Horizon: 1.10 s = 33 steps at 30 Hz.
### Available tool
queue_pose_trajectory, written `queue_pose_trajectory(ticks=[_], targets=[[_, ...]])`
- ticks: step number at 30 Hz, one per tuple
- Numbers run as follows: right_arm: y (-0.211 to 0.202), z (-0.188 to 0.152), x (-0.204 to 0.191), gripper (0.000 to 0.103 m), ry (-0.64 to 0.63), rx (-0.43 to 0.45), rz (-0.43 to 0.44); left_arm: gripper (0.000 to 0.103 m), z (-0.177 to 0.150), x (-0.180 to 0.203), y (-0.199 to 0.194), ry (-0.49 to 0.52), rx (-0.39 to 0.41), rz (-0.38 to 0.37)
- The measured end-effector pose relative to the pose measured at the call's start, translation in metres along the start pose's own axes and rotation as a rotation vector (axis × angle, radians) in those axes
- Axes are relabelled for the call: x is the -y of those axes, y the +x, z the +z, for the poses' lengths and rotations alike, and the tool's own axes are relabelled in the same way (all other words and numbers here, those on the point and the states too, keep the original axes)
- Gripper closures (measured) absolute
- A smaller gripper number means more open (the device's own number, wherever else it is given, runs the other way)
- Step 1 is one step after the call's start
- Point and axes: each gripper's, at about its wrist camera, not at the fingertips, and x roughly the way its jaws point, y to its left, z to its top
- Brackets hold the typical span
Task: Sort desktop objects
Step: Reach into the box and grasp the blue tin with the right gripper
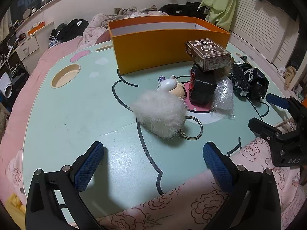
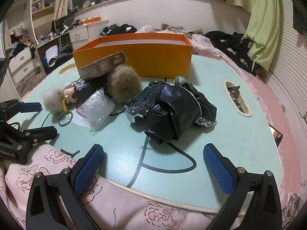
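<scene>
An orange box (image 1: pixel 153 44) (image 2: pixel 134 57) stands open at the back of the mint-green table (image 1: pixel 76 115) (image 2: pixel 239 134). In front of it lie a white fur keychain (image 1: pixel 159 113) (image 2: pixel 52 97) with a small doll (image 1: pixel 170 85), a brown card box (image 1: pixel 208 54) (image 2: pixel 103 66) propped on a brown fur ball (image 2: pixel 123 85), a bubble-wrap bag (image 1: pixel 223 95) (image 2: pixel 96 107), a black toy car (image 2: pixel 145 99) (image 1: pixel 239 80) and crumpled black cloth (image 2: pixel 176 115). My left gripper (image 1: pixel 153 163) (image 2: pixel 42 117) is open and empty, near the front edge. My right gripper (image 2: pixel 153 164) (image 1: pixel 262 111) is open and empty before the cloth.
The table sits on a bed with a pink rose-print cover (image 2: pixel 57 164). It has a round cup recess (image 1: pixel 65 75) and an oval slot (image 2: pixel 237 97). Clothes (image 2: pixel 226 42) pile behind the box. Drawers (image 2: pixel 78 34) stand at the far left.
</scene>
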Motion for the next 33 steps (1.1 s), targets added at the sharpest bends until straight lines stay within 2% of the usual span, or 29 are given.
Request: queue_pose_trajectory(ticks=[10,15,17,21,24,25,26,28,29,31,33], targets=[[-0.001,0.001,0.0,0.0,-0.005,0.007,-0.005,0.0,0.001,0.0,0.001,-0.002,0.0,-0.001],[-0.022,0.011,-0.019,0.002,-0.104,0.067,-0.037,0.0,0.0,0.0,0.002,-0.002,0.001,-0.001],[-0.038,0.03,-0.024,0.002,-0.129,0.106,0.023,0.0,-0.001,0.001,0.003,-0.002,0.002,0.0],[-0.064,0.107,-0.028,0.002,-0.094,0.182,0.151,0.0,0.0,0.001,0.003,-0.002,0.003,-0.001],[-0.037,0.176,-0.027,0.003,-0.025,0.106,0.222,0.0,0.0,0.001,0.003,-0.001,0.003,0.0],[-0.021,0.192,-0.028,0.005,-0.011,0.056,0.237,0.0,0.0,0.001,0.003,-0.001,0.003,0.0],[0.007,0.211,-0.029,0.007,0.019,-0.032,0.255,0.0,0.0,0.001,0.003,-0.001,0.003,-0.001],[0.049,0.227,-0.031,0.016,0.081,-0.162,0.274,0.0,0.0,0.001,0.003,-0.001,0.004,-0.001],[0.075,0.234,-0.033,0.017,0.105,-0.228,0.29,0.0,0.0,0.001,0.003,-0.001,0.005,-0.002],[0.102,0.239,-0.042,0.017,0.093,-0.29,0.275,0.0,0.0,0.002,0.002,0.001,0.009,-0.004],[0.126,0.243,-0.05,0.017,0.059,-0.334,0.216,0.0,0.0,0.002,0.001,0.002,0.012,-0.006]])
